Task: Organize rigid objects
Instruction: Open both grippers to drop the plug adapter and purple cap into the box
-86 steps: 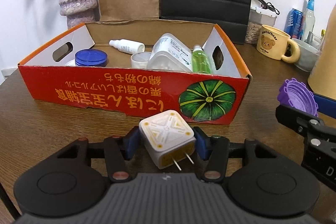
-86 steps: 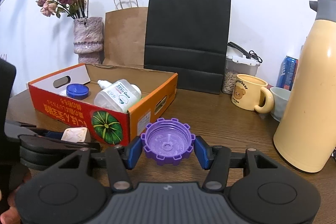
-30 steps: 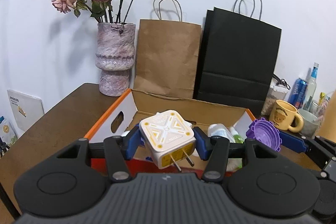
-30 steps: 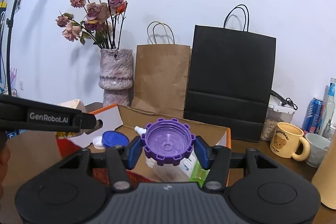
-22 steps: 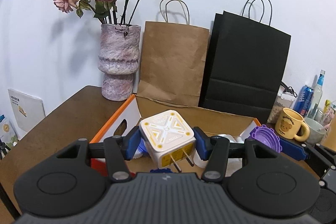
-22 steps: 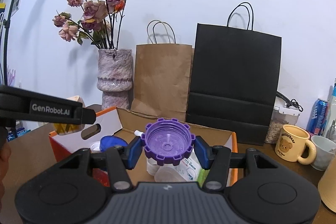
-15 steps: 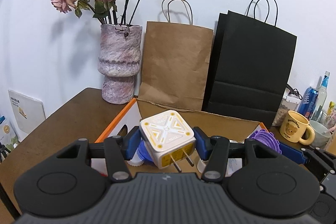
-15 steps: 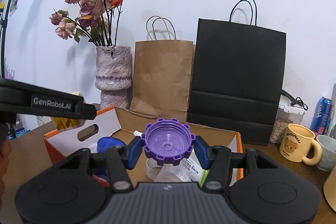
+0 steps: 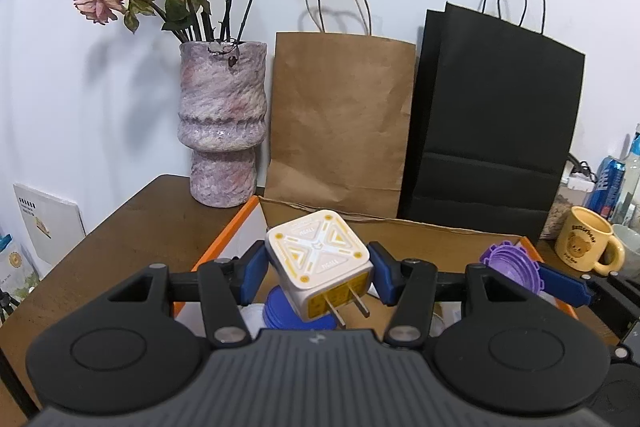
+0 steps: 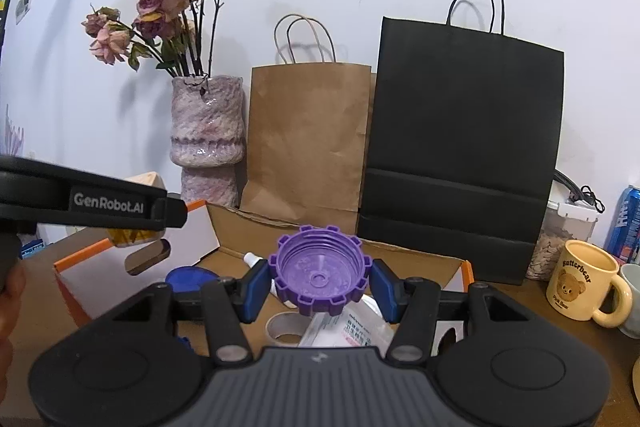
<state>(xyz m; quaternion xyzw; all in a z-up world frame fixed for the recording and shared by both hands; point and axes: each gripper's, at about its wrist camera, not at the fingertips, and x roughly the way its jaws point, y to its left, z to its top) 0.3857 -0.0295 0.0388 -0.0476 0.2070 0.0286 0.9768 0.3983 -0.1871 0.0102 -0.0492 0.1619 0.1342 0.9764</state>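
Observation:
My left gripper (image 9: 318, 273) is shut on a white and yellow cube plug adapter (image 9: 320, 263), its two prongs pointing back at the camera. It hangs over the left part of the orange-edged cardboard box (image 9: 240, 223). My right gripper (image 10: 320, 283) is shut on a purple ridged cap (image 10: 320, 277), open side facing the camera, above the same box (image 10: 440, 259). That cap (image 9: 506, 265) also shows at the right of the left wrist view. Inside the box lie a blue lid (image 10: 186, 279), a tape roll (image 10: 286, 333) and a labelled clear bottle (image 10: 352, 327).
Behind the box stand a pink stone vase (image 9: 222, 125) of dried roses, a brown paper bag (image 9: 340, 123) and a black paper bag (image 9: 492, 123). A yellow bear mug (image 10: 584, 281) and a blue can (image 10: 626, 223) sit on the wooden table at right.
Both grippers have moved forward over the box with their objects still held; the box's red front wall has dropped out of view beneath them.

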